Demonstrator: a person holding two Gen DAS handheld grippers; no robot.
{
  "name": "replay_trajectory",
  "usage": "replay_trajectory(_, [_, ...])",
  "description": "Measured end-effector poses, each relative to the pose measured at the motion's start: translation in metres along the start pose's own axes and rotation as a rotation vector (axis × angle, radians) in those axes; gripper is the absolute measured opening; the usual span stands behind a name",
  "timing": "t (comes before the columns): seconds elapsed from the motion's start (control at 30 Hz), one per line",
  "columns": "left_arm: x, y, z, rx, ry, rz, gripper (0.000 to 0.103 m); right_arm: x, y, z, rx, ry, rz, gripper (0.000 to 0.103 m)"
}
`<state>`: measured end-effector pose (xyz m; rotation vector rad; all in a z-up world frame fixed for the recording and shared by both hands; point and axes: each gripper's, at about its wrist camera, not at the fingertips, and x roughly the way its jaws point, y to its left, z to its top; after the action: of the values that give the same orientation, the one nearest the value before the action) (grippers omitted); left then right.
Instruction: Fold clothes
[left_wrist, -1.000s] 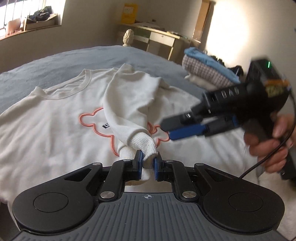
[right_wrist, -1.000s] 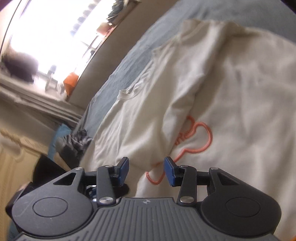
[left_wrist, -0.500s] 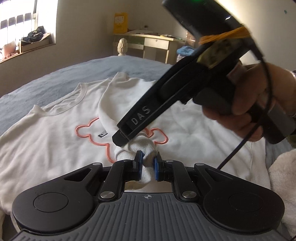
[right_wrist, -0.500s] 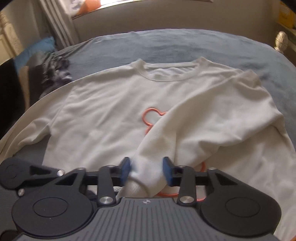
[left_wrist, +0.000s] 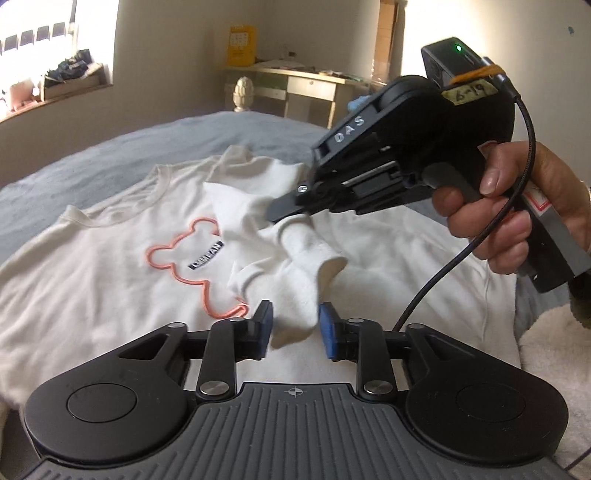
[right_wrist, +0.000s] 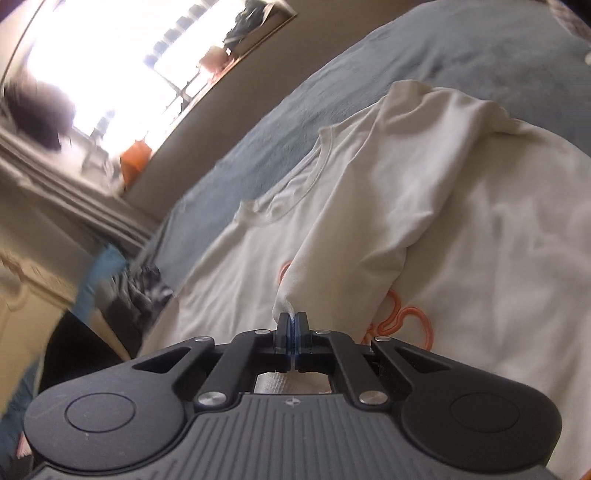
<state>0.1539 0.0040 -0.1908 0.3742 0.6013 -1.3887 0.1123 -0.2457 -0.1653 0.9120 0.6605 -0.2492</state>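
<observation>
A white sweatshirt (left_wrist: 92, 266) with an orange bear outline lies face up on the grey bed (left_wrist: 92, 155). Its sleeve (left_wrist: 255, 218) is folded across the chest, and the ribbed cuff (left_wrist: 306, 266) hangs in the air. My right gripper (left_wrist: 280, 210), held by a hand, is shut on the sleeve just above the cuff. From the right wrist view, that gripper (right_wrist: 292, 330) pinches the sleeve (right_wrist: 354, 236) between its blue pads. My left gripper (left_wrist: 295, 334) is opening. The cuff's end hangs between its fingers, and the pads stand apart from the cloth.
A desk (left_wrist: 295, 85) with a yellow box stands at the back wall. A window ledge (left_wrist: 55, 85) holds clutter at the left. Fluffy white cloth (left_wrist: 554, 354) lies at the bed's right edge. Dark and blue clothes (right_wrist: 122, 284) sit beside the bed.
My left gripper let go of the cuff and its jaws spread. My right gripper closed on the sleeve above the cuff and lifted it.
</observation>
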Motion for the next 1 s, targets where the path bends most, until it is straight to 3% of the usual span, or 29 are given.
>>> replay_trajectory(0.4, [0.01, -0.032, -0.008, 0.107, 0.006, 0.056, 0.039, 0.0, -0.001, 0.009, 0.09, 0.015, 0.103, 0.0])
replay_trajectory(0.53, [0.013, -0.032, -0.013, 0.126, -0.004, 0.113, 0.039, 0.003, 0.008, 0.013, 0.091, 0.038, 0.127, 0.0])
replay_trajectory(0.87, [0.012, -0.022, -0.004, 0.091, -0.103, 0.21, 0.039, 0.023, 0.043, 0.037, 0.039, 0.144, 0.102, 0.0])
replay_trajectory(1.0, [0.014, -0.009, 0.0, 0.0, -0.122, 0.214, 0.039, 0.044, 0.063, 0.05, -0.005, 0.23, 0.066, 0.0])
